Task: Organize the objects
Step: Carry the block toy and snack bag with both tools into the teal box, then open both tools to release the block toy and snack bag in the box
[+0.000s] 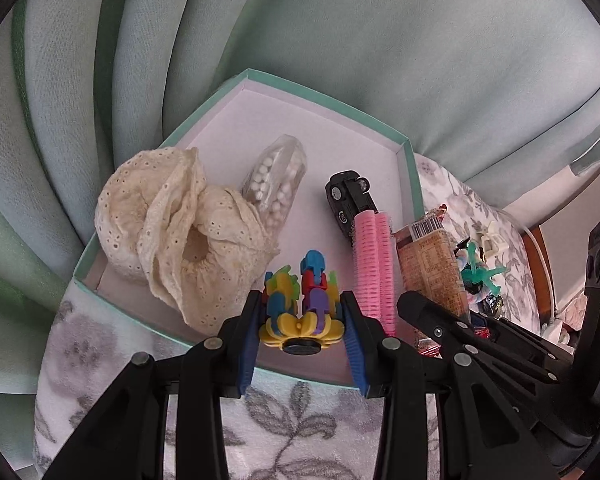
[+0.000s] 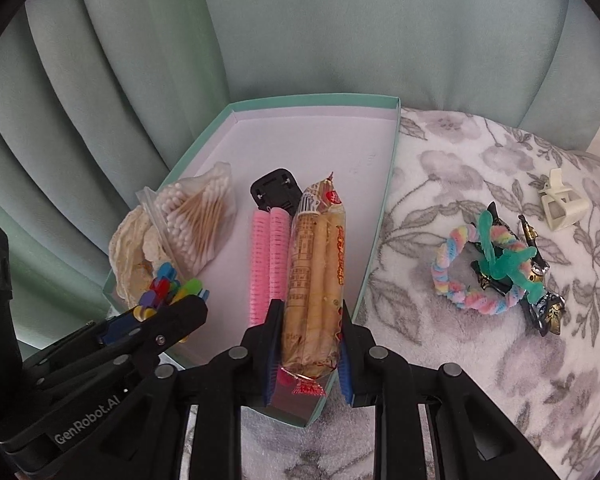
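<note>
Fingers of the left gripper [image 1: 302,320] clamping a multicoloured block toy [image 1: 300,300] over the near edge of the teal box [image 1: 408,168], cream lace cloth [image 1: 172,232] to its left, bag of cotton swabs [image 1: 276,184], black toy car [image 1: 350,196] and pink rollers [image 1: 374,264] lying inside. Fingers of the right gripper [image 2: 308,344] pinching a wrapped snack pack [image 2: 316,272], lying lengthwise in the box beside the rollers; pastel twisted ring [image 2: 480,268], green figure [image 2: 500,260] and white clip [image 2: 560,204] sitting apart on the floral blanket [image 2: 440,184].

Both wrist views look steeply down, close; shared — the box [image 1: 408,168] [image 2: 204,136].
</note>
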A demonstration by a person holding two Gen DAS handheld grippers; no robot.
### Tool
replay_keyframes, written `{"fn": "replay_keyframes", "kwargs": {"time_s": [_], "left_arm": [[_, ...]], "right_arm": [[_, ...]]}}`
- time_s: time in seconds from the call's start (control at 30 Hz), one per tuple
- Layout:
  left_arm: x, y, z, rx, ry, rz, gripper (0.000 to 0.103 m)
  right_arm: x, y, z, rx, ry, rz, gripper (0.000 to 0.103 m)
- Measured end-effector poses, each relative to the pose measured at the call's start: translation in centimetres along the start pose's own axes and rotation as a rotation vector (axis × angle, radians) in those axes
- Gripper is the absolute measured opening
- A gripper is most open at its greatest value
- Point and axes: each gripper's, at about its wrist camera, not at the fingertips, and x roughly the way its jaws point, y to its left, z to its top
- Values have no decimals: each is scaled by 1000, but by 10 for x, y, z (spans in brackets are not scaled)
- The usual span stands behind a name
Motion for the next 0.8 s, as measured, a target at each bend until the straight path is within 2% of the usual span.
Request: {"fn": "replay_keyframes", "kwargs": {"time_s": [0.47, 0.8], "left_arm": [[9, 4, -5, -30, 41, 18, 39], [1, 2, -8, -37, 39, 28, 40]], "right_arm": [[6, 5, 1, -3, 10, -5, 26], [6, 7, -1, -13, 28, -7, 28]]}}
